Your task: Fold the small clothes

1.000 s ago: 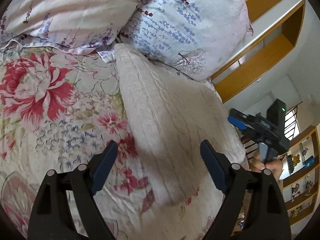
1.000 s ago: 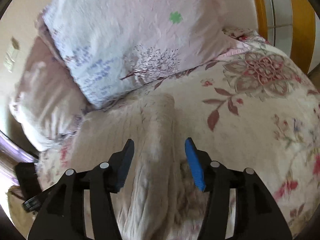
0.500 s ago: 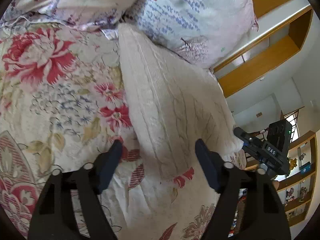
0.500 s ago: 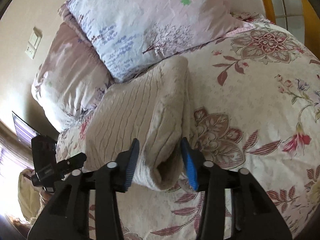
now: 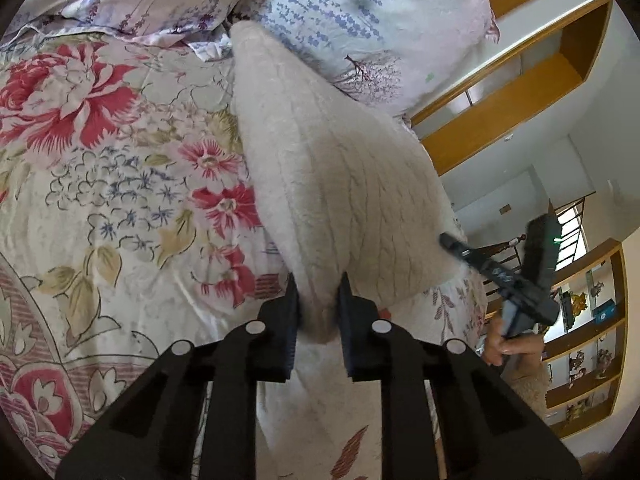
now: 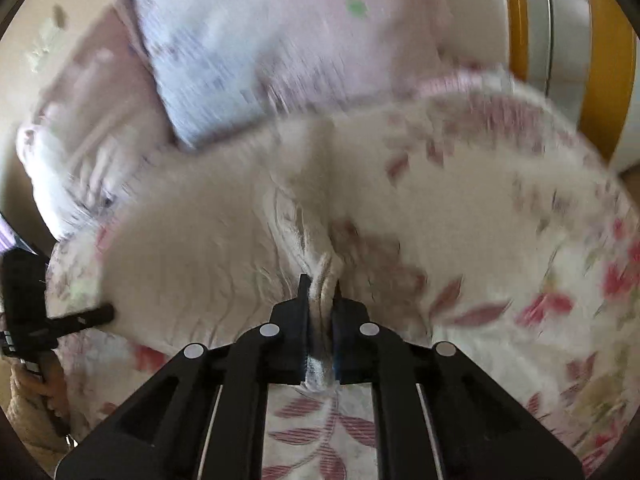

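Fingers of the left gripper (image 5: pixel 318 308) are clamped on the near left corner of the cream knitted garment (image 5: pixel 340 184), and fingers of the right gripper (image 6: pixel 320 300) are closed on bunched layers at its near right corner. The garment is laid on the floral bedspread (image 5: pixel 120 184), its far end touching the pillows (image 5: pixel 360 12). Both near corners appear to be held so that the near edge can be lifted evenly and carried toward the far end for a fold; this is a judgement only. The right wrist view is blurred, so the number of layers gripped cannot be told. Uneven lifting could skew the fold.
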### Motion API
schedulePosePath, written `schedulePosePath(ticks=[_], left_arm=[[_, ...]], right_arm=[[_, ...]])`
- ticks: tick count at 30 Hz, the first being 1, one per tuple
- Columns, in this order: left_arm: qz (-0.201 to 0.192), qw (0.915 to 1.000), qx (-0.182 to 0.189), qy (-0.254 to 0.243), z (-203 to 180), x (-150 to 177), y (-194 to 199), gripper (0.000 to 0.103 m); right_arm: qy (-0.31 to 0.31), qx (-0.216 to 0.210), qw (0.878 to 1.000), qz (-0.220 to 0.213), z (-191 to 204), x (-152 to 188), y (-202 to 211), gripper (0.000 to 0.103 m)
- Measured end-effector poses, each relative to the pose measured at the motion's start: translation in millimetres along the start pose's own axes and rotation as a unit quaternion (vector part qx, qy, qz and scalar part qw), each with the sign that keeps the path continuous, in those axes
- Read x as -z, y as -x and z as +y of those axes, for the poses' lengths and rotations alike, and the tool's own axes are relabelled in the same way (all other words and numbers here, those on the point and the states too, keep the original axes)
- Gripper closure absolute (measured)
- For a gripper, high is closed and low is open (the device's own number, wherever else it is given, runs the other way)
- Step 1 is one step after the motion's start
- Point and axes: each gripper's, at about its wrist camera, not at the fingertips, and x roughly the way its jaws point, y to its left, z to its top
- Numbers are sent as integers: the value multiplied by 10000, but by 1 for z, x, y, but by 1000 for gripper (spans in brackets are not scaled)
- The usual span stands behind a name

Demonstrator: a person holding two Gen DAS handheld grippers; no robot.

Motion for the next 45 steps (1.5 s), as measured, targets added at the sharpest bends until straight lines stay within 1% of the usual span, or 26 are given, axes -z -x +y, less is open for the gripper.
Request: schedulePosePath(ticks=[1,3,4,5,6,7,8,9,11,15,16,17,18,20,22,24,26,27,28,30,33,35,37,38,41,45], left_arm=[[6,10000,0,2,0,0,0,84],[60,10000,-45,-19,-1,-2,2,76],[55,10000,-71,-24,-2,-2,4,73],[26,9999,-104,-48,-3,-3,7,60],[-66,9999,-118,-85,-4,-6,11,45],[-175,9997,-131,-99,-5,-9,15,38],[-333,9993,-179,-81,-6,-14,20,27],[-401,9990,-199,-49,-6,-18,22,22],[-437,9989,-186,63,-6,-28,22,19],[-369,9982,-414,213,-4,-49,7,17],[-357,9981,-441,248,-4,-52,3,17],[-347,9981,-432,283,-4,-55,-1,17],[-345,9980,-422,330,-3,-58,-6,17],[-341,9978,-439,367,-4,-62,-13,17],[-352,9976,-522,296,-8,-67,-20,17],[-372,9966,-721,141,-14,-69,-25,17],[-375,9953,-892,-3,-18,-71,-30,16],[-371,9947,-959,-54,-20,-71,-33,15],[-369,9941,-1013,-94,-21,-71,-35,14],[-359,9933,-1090,-131,-22,-71,-37,12],[-370,9923,-1174,-149,-21,-71,-38,10],[-369,9922,-1183,-122,-20,-71,-36,9],[-364,9922,-1189,-94,-20,-71,-35,9],[-366,9921,-1195,-95,-20,-70,-35,9],[-368,9921,-1198,-100,-19,-67,-32,8],[-357,9921,-1201,-58,-16,-66,-32,7]], right_arm=[[-173,-158,9997,-8,-6,1,-2,94],[-371,-374,9986,55,-12,-2,1,91],[-497,-558,9972,73,-15,-6,5,79],[-578,-641,9962,81,-17,-9,7,62],[-684,-687,9953,65,-20,-13,11,55],[-804,-792,9936,-20,-23,-18,14,50],[-921,-921,9914,-90,-26,-23,14,49],[-1081,-1096,9880,-121,-28,-29,13,49],[-1350,-1339,9817,-92,-33,-39,5,49],[-1509,-1298,9800,96,-32,-58,-21,50],[-1486,-1262,9807,156,-28,-60,-28,56],[-1438,-1239,9816,201,-25,-61,-34,78],[-1355,-1244,9826,259,-21,-62,-39,84],[-1046,-1053,9889,35,-9,-64,-37,92],[-779,-935,9918,-382,-2,-67,-22,92],[-709,-739,9933,-542,-4,-70,-17,92],[-643,-251,9969,-383,-10,-69,-28,94],[-660,54,9976,-193,-15,-65,-39,94],[-729,103,9972,-90,-19,-62,-47,94],[-865,109,9962,-41,-25,-56,-55,94],[-711,204,9972,-127,-21,-56,-48,91],[-677,204,9972,-248,-17,-58,-36,81],[-630,186,9966,-503,-13,-59,-20,71],[-580,168,9963,-613,-10,-60,-14,69],[-291,-39,9968,-747,5,-59,-3,68],[8,-195,9982,-574,19,-53,-11,65]])
